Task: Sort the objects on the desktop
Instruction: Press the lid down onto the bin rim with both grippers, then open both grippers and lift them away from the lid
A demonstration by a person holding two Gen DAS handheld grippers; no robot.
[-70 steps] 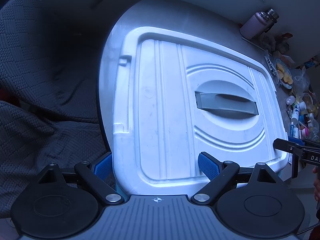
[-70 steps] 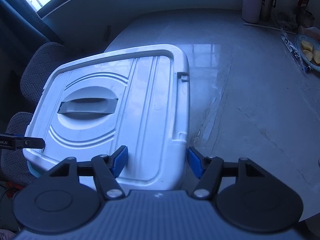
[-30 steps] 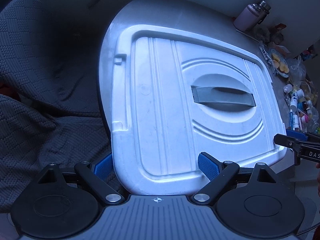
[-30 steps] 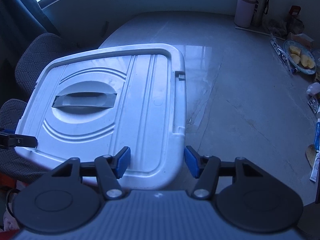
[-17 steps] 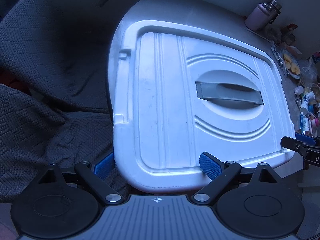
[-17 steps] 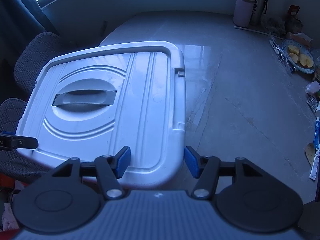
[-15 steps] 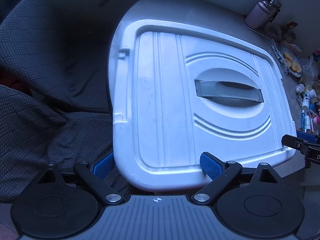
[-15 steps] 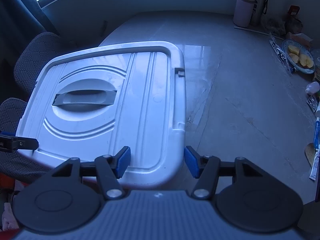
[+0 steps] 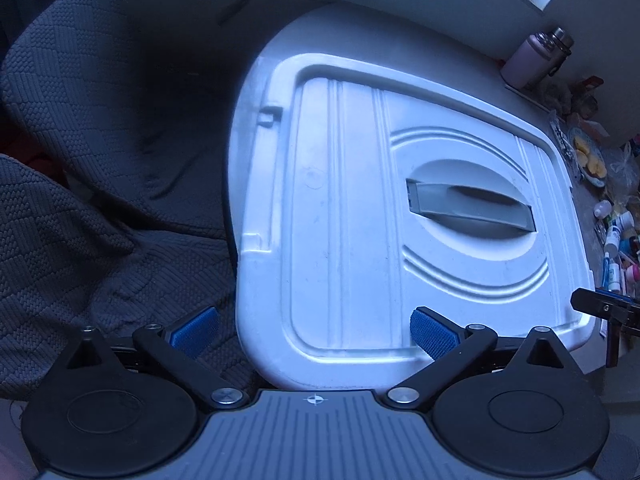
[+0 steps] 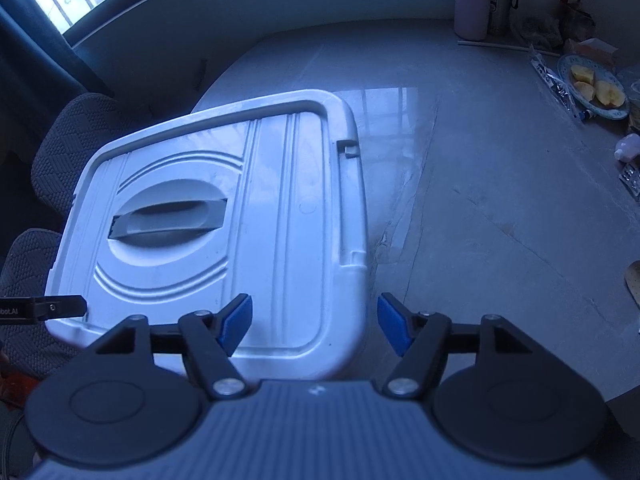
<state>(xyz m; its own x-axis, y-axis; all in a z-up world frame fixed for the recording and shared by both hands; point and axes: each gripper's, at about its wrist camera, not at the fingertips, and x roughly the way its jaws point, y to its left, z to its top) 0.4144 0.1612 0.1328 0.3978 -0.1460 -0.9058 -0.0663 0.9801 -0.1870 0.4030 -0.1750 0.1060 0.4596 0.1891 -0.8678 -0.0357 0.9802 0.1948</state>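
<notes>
A white plastic box lid point(image 9: 340, 220) with a grey recessed handle point(image 9: 468, 208) lies flat at the table's near-left corner. My left gripper point(image 9: 314, 332) hangs over the lid's near corner. Its jaws are opening wide, one pad over the chair fabric and the other above the lid, neither pressing. In the right wrist view the same lid point(image 10: 280, 220) and handle point(image 10: 168, 220) show. My right gripper point(image 10: 315, 323) straddles the lid's other near corner. Its jaws are opening, with the lid's edge between the pads and none pressing on it.
Dark quilted chair covers point(image 9: 80, 160) lie left of the lid. The marble table point(image 10: 480, 200) stretches right. A pink flask point(image 10: 472, 4), a plate of apple slices point(image 10: 592, 84) and several small bottles point(image 9: 616, 240) sit along its far and right sides.
Both grippers' pads have spread further apart, the left pair more. The lid lies where it was; both views have shifted only slightly.
</notes>
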